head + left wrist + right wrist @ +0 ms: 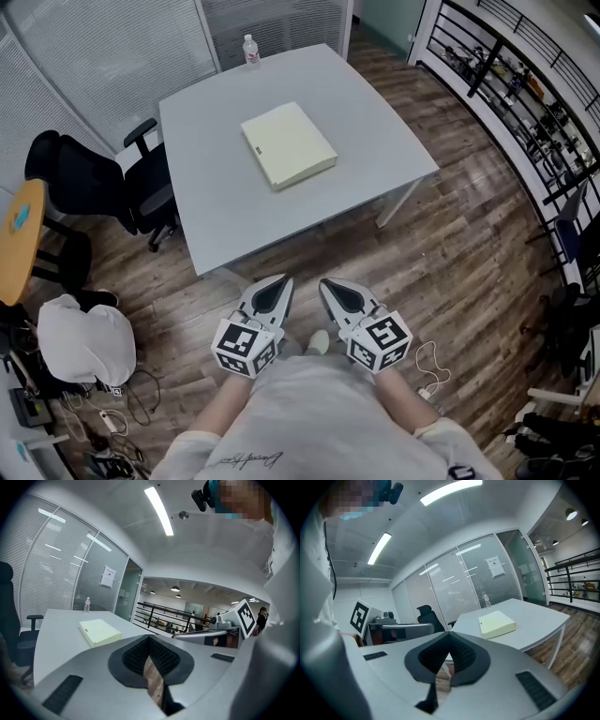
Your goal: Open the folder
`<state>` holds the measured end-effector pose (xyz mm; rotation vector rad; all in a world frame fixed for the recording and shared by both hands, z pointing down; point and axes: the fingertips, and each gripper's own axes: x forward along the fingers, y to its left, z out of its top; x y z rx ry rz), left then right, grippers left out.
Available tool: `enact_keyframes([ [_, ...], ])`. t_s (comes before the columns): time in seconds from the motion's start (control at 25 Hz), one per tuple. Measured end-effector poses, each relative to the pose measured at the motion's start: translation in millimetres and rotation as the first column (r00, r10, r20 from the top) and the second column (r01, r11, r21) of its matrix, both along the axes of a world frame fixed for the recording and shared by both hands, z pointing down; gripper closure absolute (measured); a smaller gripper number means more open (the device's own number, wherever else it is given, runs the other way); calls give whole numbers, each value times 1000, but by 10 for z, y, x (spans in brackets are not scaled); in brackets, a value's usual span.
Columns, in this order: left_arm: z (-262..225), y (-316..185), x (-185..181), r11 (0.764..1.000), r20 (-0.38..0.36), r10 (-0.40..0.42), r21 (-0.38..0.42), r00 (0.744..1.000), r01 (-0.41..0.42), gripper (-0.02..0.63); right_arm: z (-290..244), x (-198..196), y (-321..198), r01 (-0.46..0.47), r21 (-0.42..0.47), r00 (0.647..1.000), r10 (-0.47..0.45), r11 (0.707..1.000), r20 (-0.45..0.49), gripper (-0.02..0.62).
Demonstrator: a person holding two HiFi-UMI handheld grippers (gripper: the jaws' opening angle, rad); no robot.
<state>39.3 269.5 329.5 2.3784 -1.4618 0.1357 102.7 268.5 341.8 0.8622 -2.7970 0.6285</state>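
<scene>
Jaws together and empty on left gripper (279, 284) and right gripper (327, 286), both near side, short of bench (375, 122). Folder (288, 145) closed, flat mid-bench. Best: part jaws, pinch only top cover, steady base.

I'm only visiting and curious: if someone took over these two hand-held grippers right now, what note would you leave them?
Left gripper: shut, empty, over the floor short of the table.
Right gripper: shut, empty, beside it.
Folder: closed, lying flat mid-table, untouched.
Done: nothing yet.
Left: reach the folder and open its cover.
</scene>
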Motion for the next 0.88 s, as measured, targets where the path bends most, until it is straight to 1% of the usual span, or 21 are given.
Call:
enact_keyframes([
  [0.24,88,-8,-63,999,-2,-26,-22,1000,26,598,59,-48,-82,22,-14,1000,-22,1000,6,575],
  [0.44,149,-176,-147,999,-10,-32,-30,999,32,597,106,-67,-232,13,-24,1000,-13,1000,-4,575],
  [0.64,230,-487,-203,999,-32,-3,-35,999,2,597,152,-107,-496,-17,-17,1000,16,1000,-12,575],
  [0.76,239,-759,-204,999,-36,30,-24,999,-31,598,161,-155,-741,-32,-9,999,32,999,-11,575],
  [0.88,232,-1056,-270,999,-45,46,-19,998,-47,597,132,-248,-985,-43,-1,999,43,999,-7,575],
])
